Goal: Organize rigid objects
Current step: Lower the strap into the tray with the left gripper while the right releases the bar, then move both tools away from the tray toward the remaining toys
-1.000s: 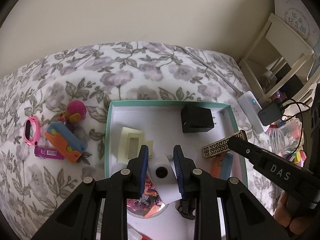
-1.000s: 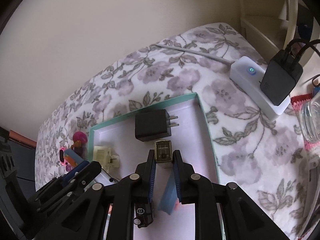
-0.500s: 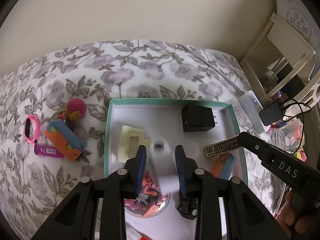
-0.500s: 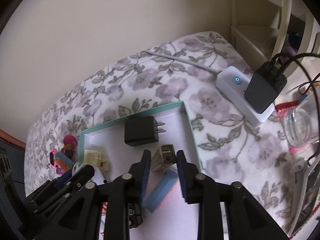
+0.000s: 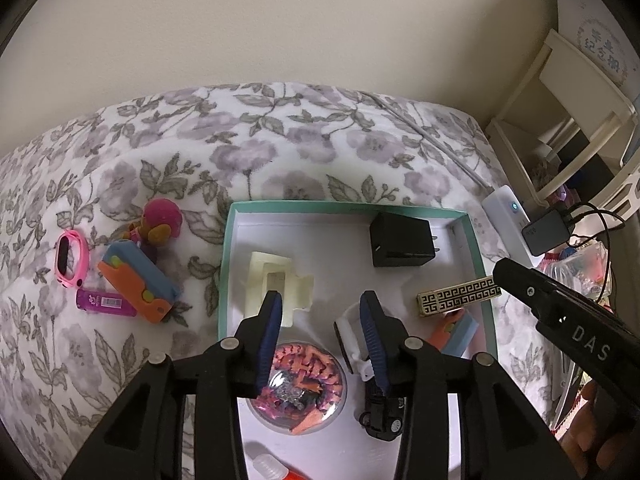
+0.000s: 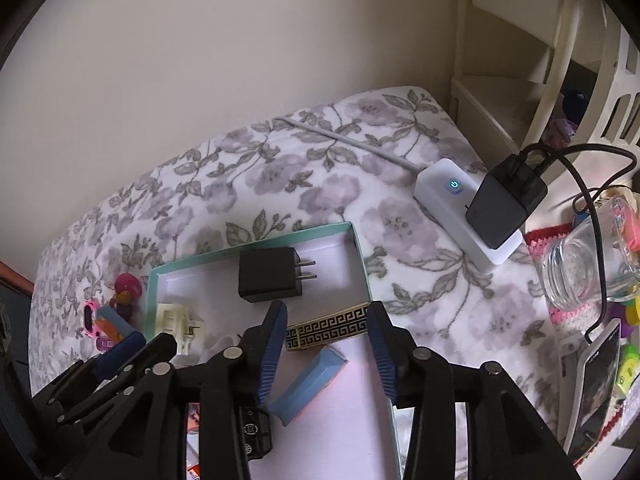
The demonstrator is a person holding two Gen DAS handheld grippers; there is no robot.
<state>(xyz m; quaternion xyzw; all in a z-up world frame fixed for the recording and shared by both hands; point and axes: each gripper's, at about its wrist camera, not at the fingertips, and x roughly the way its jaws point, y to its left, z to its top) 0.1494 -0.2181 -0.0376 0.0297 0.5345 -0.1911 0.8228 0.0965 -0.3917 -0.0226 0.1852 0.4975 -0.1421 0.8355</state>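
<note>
A teal-rimmed white tray (image 5: pixel 225 264) (image 6: pixel 358 246) holds a black charger (image 5: pixel 401 243) (image 6: pixel 269 274), a cream plug (image 5: pixel 272 286), a gold-and-black patterned bar (image 5: pixel 459 299) (image 6: pixel 329 329), a blue-orange block (image 6: pixel 308 384), a clear dome of pink pieces (image 5: pixel 298 388) and a white object (image 5: pixel 352 340). My left gripper (image 5: pixel 320 312) is open and empty above the tray, the white object by its right finger. My right gripper (image 6: pixel 327 322) is open, the patterned bar lying between its fingers.
Outside the tray on the floral cloth lie a pink watch (image 5: pixel 71 257), a blue-orange case (image 5: pixel 138 280), a purple stick (image 5: pixel 105 302) and a pink toy (image 5: pixel 162 222). A white power strip (image 6: pixel 460 210) with black adapter, a glass jar (image 6: pixel 580 268) and a phone (image 6: pixel 596 380) stand right.
Both grippers have opened. The left let go of the white object, which now lies in the tray. The right released the patterned bar, now lying flat, and drew back.
</note>
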